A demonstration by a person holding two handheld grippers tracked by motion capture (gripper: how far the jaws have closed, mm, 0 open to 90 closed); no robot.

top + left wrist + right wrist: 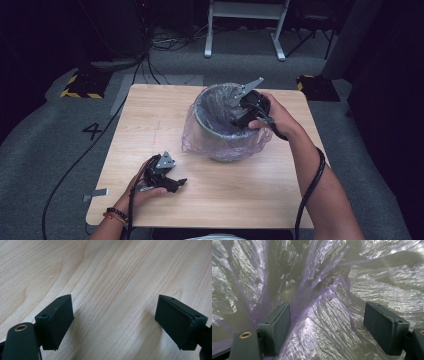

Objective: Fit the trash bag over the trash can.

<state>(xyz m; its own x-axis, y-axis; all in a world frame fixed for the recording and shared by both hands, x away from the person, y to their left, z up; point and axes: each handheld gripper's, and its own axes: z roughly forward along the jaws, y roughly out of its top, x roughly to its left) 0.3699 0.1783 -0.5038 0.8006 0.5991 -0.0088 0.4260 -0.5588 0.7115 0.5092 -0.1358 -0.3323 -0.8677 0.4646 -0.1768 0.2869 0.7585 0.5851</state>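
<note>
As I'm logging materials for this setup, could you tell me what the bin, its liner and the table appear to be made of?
Bin: grey, matte, probably plastic; too veiled to be sure.
Liner: thin translucent purple-tinted plastic film, crinkled and glossy, draped over the rim.
Table: pale wood or wood-look laminate, smooth, with visible grain lines.

The desk [210, 200] is evenly lit from above — the room around it falls into darkness. Glare glints off the crinkled bin liner [367, 287]; close views slightly soft.
</note>
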